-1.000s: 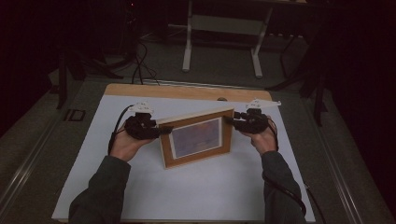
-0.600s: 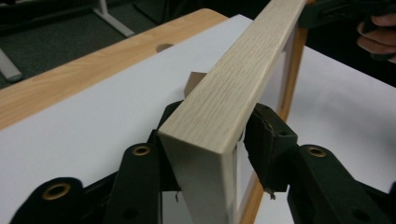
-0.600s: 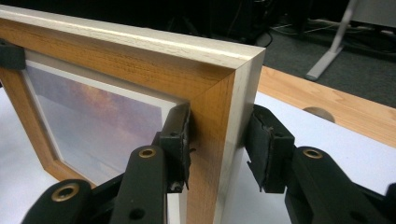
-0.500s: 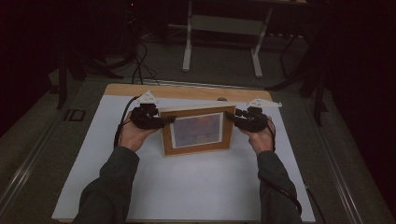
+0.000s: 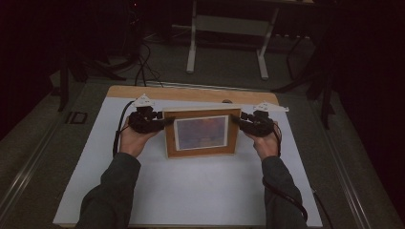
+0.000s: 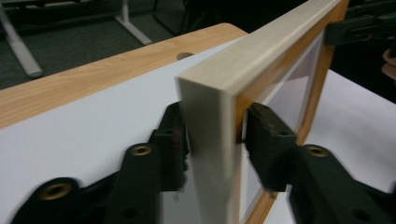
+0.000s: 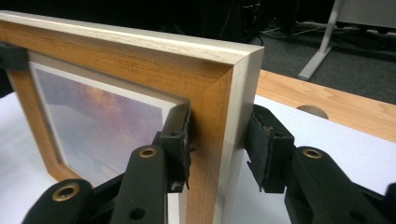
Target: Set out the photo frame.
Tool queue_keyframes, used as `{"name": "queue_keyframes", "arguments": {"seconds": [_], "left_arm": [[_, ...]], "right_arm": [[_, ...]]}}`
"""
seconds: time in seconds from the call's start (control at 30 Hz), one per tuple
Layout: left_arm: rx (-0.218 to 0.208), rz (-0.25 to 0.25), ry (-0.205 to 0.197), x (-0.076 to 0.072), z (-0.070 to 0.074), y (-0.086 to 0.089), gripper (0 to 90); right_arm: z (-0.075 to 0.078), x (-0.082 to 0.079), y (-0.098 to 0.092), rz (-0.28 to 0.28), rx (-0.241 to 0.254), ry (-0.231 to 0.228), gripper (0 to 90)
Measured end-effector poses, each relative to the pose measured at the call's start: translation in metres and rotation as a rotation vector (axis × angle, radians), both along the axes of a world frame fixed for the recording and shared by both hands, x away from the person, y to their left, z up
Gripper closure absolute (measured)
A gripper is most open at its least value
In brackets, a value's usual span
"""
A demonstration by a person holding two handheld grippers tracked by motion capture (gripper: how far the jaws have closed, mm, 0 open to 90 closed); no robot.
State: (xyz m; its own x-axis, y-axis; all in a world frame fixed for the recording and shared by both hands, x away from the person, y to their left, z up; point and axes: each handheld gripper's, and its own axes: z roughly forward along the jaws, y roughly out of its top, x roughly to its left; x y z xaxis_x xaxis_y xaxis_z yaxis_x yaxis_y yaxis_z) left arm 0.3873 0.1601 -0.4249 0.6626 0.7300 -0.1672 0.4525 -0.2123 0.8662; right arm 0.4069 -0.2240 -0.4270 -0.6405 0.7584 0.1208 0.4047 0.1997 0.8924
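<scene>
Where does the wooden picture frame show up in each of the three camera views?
High view: picture frame at table centre, between both grippers.
Left gripper view: its pale side edge rises centre, between the black jaws.
Right gripper view: its front fills left and centre.
Shared landmark: the round hole in the table's wooden strip.

Wooden picture frame (image 5: 201, 152), matt; white table sheet (image 5: 200, 191), smooth.

Dim, underexposed high view with black surroundings; both gripper views are brighter, slightly blurred up close.
</scene>
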Motion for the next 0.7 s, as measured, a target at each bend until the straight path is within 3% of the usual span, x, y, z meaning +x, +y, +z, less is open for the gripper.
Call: {"name": "queue_keyframes", "arguments": {"seconds": [0.1, 0.37, 0.7], "left_arm": [[-0.031, -0.003, 0.025, 0.003, -0.002, 0.003, 61.2], [-0.063, -0.017, 0.067, 0.004, -0.002, 0.004, 61.9], [-0.067, -0.049, 0.120, 0.002, 0.001, 0.006, 62.9]], "right_arm": [[0.000, -0.002, 0.001, 0.002, -0.002, 0.015, 61.7], [0.004, -0.007, -0.002, 0.010, -0.010, 0.054, 62.2], [0.007, -0.014, -0.004, 0.018, -0.016, 0.083, 62.4]]}}
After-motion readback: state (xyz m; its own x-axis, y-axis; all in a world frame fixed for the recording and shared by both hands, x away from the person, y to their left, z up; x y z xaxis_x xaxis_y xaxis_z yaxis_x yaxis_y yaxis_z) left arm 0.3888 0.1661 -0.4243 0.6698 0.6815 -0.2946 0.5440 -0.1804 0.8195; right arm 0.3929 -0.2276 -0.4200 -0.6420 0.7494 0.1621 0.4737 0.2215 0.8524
